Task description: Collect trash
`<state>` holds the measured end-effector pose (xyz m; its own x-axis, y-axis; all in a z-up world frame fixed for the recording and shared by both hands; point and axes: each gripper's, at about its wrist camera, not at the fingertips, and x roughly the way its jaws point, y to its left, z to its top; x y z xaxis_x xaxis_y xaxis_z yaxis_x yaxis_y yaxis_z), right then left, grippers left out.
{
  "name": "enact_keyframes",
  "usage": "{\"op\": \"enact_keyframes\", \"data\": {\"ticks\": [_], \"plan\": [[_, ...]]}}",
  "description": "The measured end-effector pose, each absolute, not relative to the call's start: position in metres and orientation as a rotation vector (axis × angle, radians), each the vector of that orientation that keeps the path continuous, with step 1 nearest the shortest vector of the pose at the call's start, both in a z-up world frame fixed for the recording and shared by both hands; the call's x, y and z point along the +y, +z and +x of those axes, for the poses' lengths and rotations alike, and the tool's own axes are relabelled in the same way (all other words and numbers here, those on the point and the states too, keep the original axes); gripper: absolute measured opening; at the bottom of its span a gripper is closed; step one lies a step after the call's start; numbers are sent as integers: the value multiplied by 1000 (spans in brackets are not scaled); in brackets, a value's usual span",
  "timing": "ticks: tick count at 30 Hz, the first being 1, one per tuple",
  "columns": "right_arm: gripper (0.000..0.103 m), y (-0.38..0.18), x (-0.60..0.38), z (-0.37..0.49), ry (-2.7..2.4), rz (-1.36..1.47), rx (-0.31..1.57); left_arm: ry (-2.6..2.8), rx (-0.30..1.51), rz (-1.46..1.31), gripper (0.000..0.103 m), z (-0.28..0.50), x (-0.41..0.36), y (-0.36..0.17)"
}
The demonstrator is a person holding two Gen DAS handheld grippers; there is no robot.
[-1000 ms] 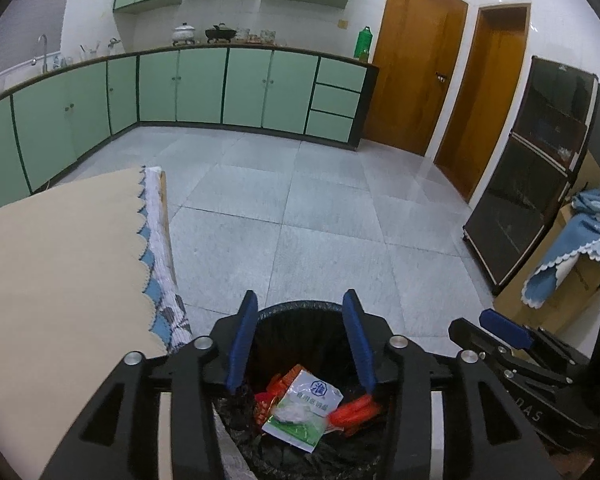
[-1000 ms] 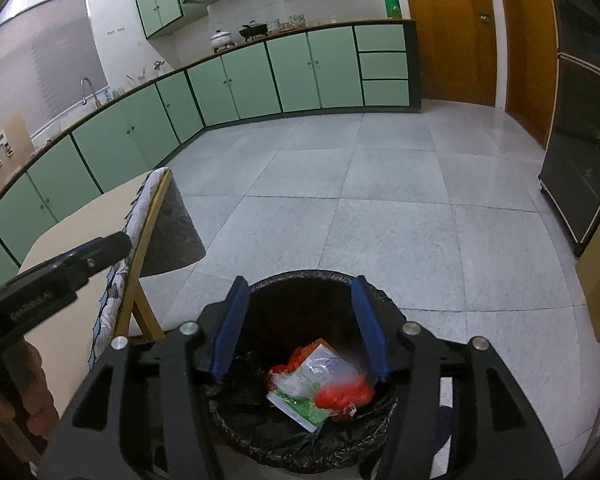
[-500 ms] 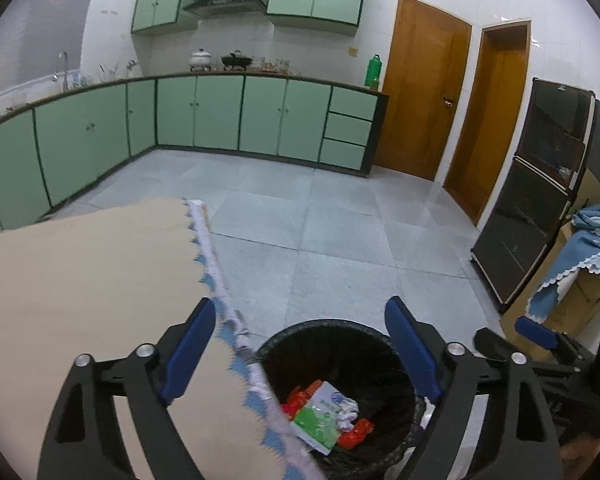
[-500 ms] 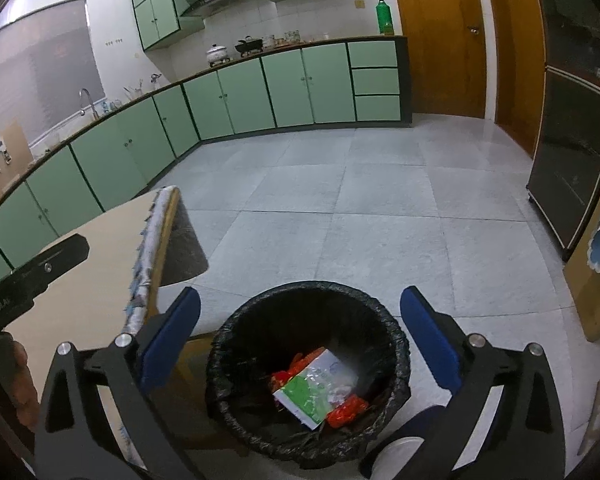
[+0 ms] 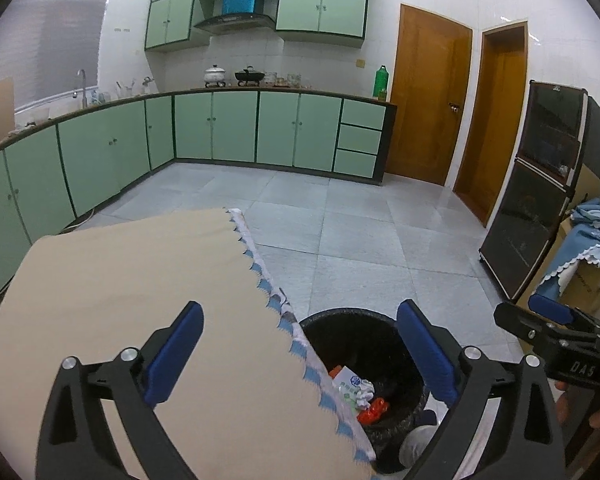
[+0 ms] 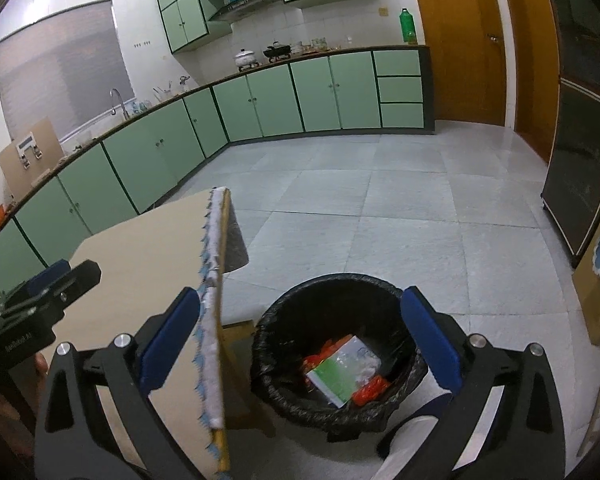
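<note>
A black-lined trash bin (image 6: 332, 280) stands on the floor beside the table; the left wrist view shows part of the bin (image 5: 340, 314) behind the table edge. Inside lie a green-and-white packet (image 6: 340, 376), red wrappers (image 6: 370, 390) and crumpled white paper (image 5: 364, 390). My left gripper (image 5: 300, 312) hangs above the table edge and bin, its jaws opening wide with nothing between them. My right gripper (image 6: 300, 296) is open and empty above the bin. Each gripper shows at the edge of the other's view, the right one (image 5: 548, 320) and the left one (image 6: 48, 284).
A table with a beige cloth (image 5: 140, 280) and a scalloped blue trim is at the left. Green cabinets (image 5: 236, 128) line the far walls. A dark glass cabinet (image 5: 540, 200) and a cardboard box with a blue cloth (image 5: 592, 248) stand at the right. A person's shoe (image 6: 408, 432) is by the bin.
Both grippers opened from about half to wide, rose and drew back from the bin. The left one shifted left over the table. The trash stays in the bin.
</note>
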<state>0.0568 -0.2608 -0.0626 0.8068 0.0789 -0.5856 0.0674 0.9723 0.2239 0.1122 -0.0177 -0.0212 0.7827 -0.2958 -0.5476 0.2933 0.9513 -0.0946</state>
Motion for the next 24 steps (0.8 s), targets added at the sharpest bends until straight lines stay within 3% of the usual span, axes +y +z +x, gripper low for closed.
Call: {"op": "enact_keyframes", "data": {"ticks": [24], "plan": [[98,-14,-215,-21,52,117,563,-269,524,11,97,24,13,10]]}}
